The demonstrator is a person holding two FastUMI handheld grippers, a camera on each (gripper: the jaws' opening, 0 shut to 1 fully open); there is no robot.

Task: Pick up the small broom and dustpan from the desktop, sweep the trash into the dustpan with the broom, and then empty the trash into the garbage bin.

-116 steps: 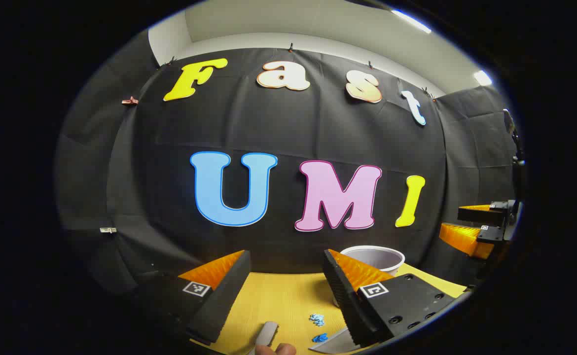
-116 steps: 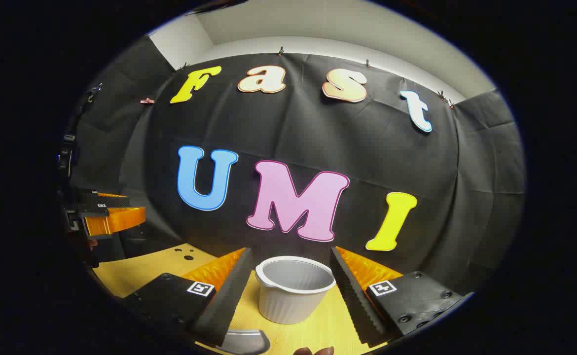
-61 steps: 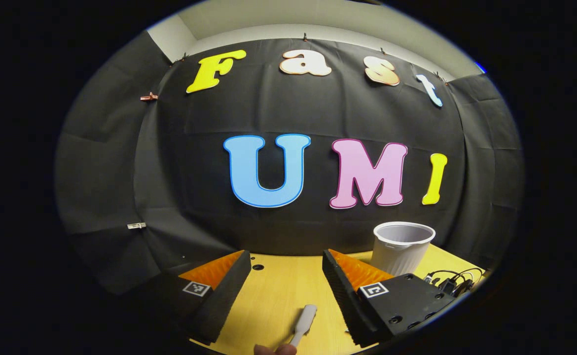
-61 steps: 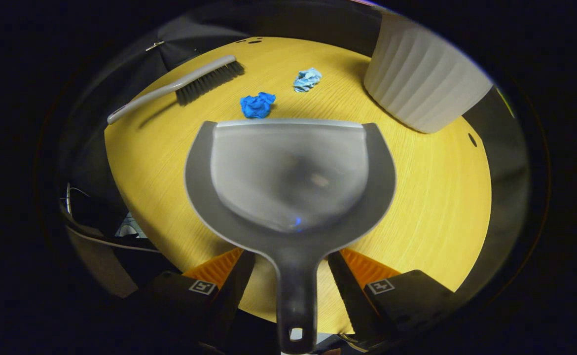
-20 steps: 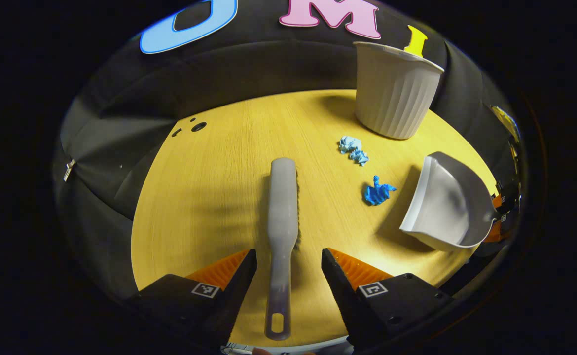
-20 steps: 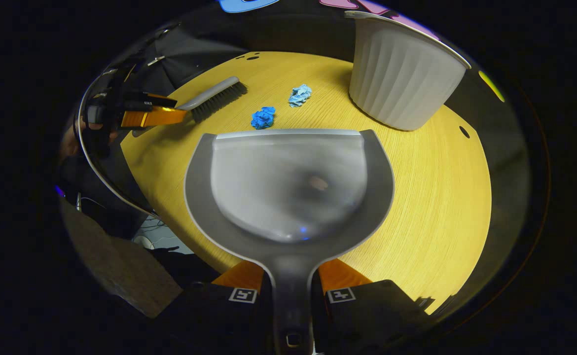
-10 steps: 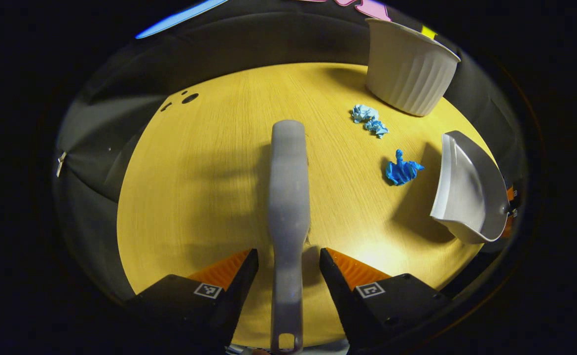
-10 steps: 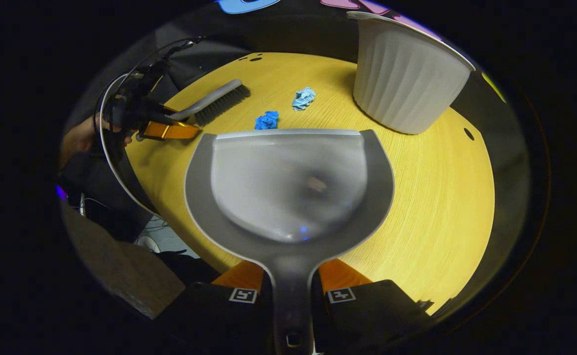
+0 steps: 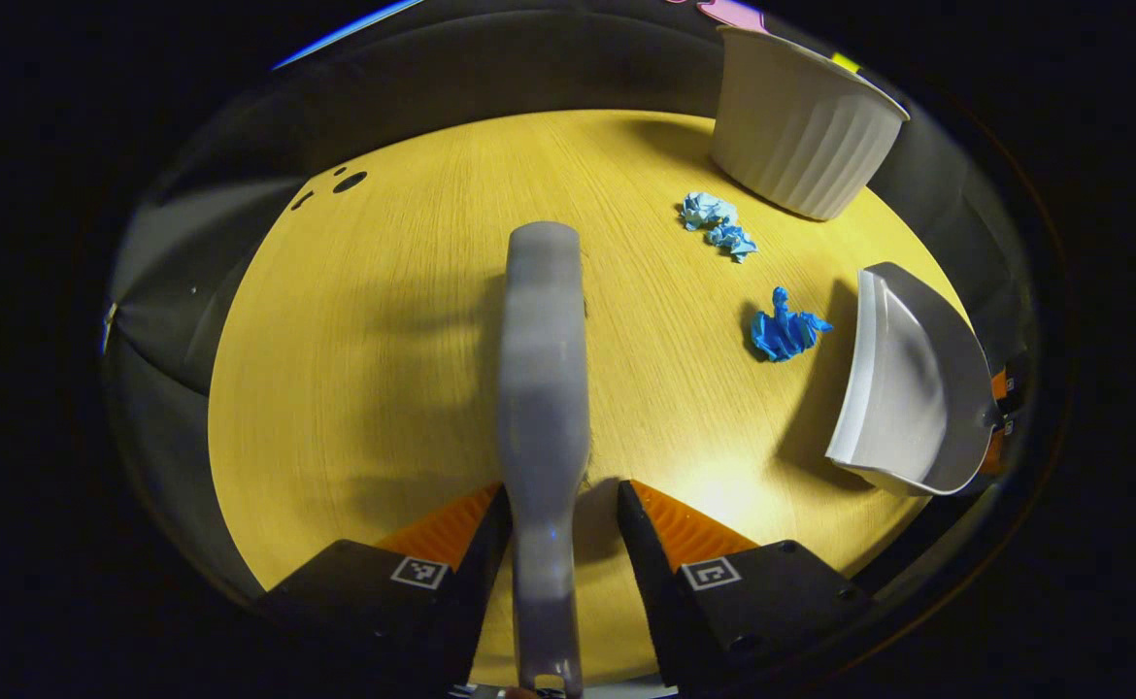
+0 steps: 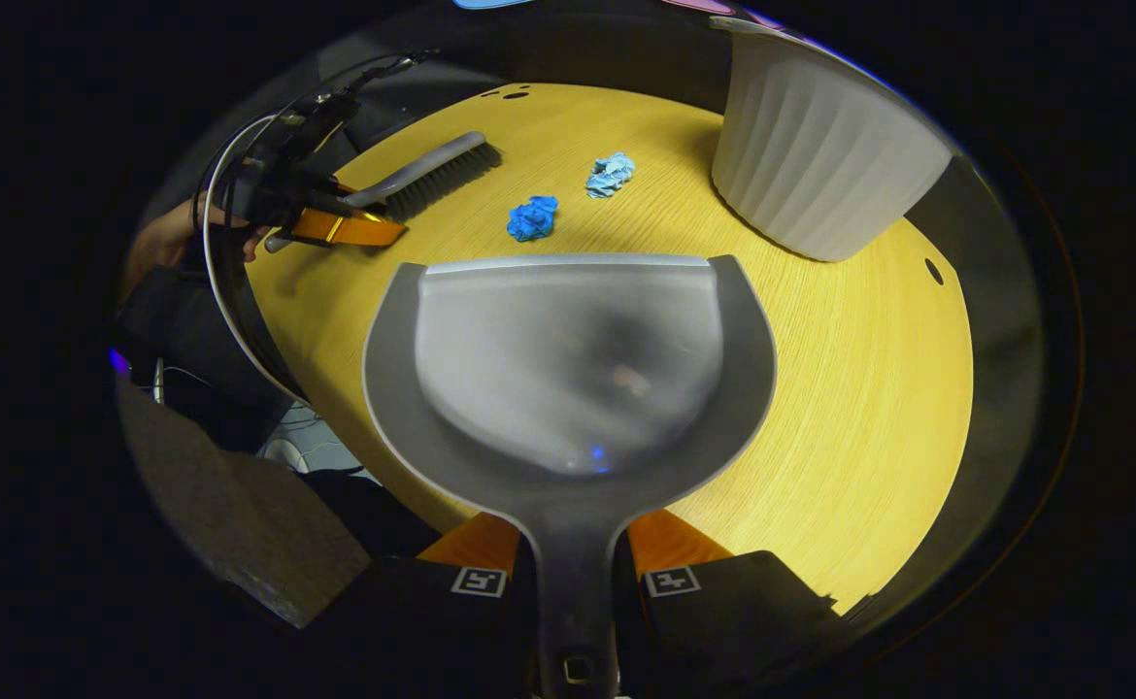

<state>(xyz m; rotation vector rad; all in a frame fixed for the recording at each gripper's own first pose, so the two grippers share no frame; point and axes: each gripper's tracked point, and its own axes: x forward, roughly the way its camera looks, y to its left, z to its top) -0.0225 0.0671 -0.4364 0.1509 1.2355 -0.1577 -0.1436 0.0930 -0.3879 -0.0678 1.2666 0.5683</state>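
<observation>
the right gripper [image 10: 573,568] is pinched on the dustpan [image 10: 568,359] handle, its mouth pointing away across the yellow desktop [image 10: 850,388] toward the dark blue scrap [image 10: 532,217] just past its lip. the left gripper [image 9: 553,544] has its fingers narrowed around the broom [image 9: 541,388] handle (left finger touching, right with a sliver of gap), long axis running straight ahead. a pale blue scrap [image 9: 718,221] lies near the ribbed white bin [image 9: 801,131].

Glossy plastic dustpan [image 10: 568,359], wood-grain desktop [image 10: 850,388]
</observation>
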